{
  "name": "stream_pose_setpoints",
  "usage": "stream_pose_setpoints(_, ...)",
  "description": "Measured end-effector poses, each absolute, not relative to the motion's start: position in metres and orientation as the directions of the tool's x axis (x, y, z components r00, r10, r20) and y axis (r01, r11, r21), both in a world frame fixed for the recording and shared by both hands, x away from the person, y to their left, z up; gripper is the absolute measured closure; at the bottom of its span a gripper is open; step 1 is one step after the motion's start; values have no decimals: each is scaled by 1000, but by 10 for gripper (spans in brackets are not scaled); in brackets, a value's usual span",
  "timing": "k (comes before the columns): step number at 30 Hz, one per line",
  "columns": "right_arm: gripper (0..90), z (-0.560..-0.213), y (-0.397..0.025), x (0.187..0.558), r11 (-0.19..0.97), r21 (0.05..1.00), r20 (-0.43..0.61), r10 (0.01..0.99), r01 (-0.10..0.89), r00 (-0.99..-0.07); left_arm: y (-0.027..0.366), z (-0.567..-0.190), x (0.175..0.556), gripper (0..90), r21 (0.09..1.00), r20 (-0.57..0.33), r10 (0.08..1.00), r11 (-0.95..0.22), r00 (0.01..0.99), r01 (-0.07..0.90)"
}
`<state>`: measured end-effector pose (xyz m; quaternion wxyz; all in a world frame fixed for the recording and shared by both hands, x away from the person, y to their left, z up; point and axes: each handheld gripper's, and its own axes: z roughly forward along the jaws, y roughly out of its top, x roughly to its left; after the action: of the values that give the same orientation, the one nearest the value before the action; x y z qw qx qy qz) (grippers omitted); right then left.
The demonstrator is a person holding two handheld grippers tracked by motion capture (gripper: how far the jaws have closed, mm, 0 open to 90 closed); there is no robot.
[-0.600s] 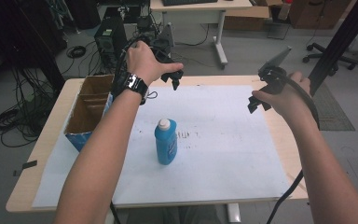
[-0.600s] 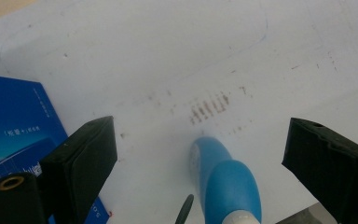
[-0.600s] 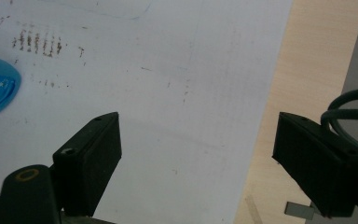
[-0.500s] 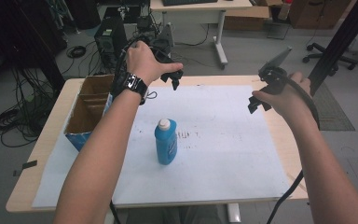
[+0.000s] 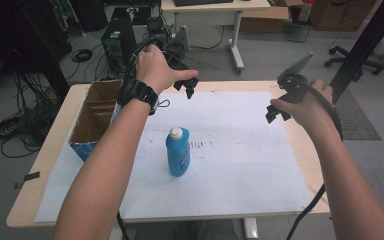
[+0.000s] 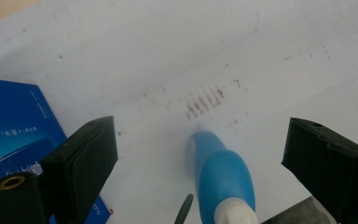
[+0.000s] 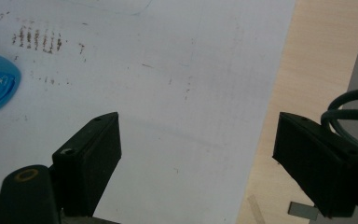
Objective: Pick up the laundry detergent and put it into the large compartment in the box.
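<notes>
The table (image 5: pixel 50 150) lies below both my grippers, covered by a large white sheet (image 5: pixel 240 165) that reaches under each of them. On the sheet, below and a little ahead of my left gripper as its own view looks, there is a patch of short brown marks (image 6: pixel 205 100).

The cardboard box (image 5: pixel 92 122) sits at the table edge to the outer side of my left arm, its blue wall (image 6: pixel 14 126) just beside my left gripper's jaw in the left gripper view. Its compartments are open at the top; as far as the high view shows, they look empty, though the nearest one is partly hidden by my forearm.

The blue bottle (image 5: pixel 178 151) stands upright on the sheet, white cap on, well apart from the box. It lies below my left gripper, between its jaws in the left gripper view, and far off to the inner side of my right gripper (image 5: pixel 280 106).

My left gripper (image 5: pixel 187 85) hangs above the far part of the sheet, jaws spread wide, gripping nothing. My right gripper hangs above the sheet's edge, jaws equally wide, also with nothing between them.

I judge the work barely begun: the bottle is untouched, and reaching, gripping and moving it all remain.
</notes>
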<state>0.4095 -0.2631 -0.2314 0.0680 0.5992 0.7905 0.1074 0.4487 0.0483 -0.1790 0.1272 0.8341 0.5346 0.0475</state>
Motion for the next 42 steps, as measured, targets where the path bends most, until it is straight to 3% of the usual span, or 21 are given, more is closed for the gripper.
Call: stream_pose_setpoints(42,151,-239,-258,403,270,248,17,959,930,-283,45,-194,395,115,225,-18,882,-454,470,862)
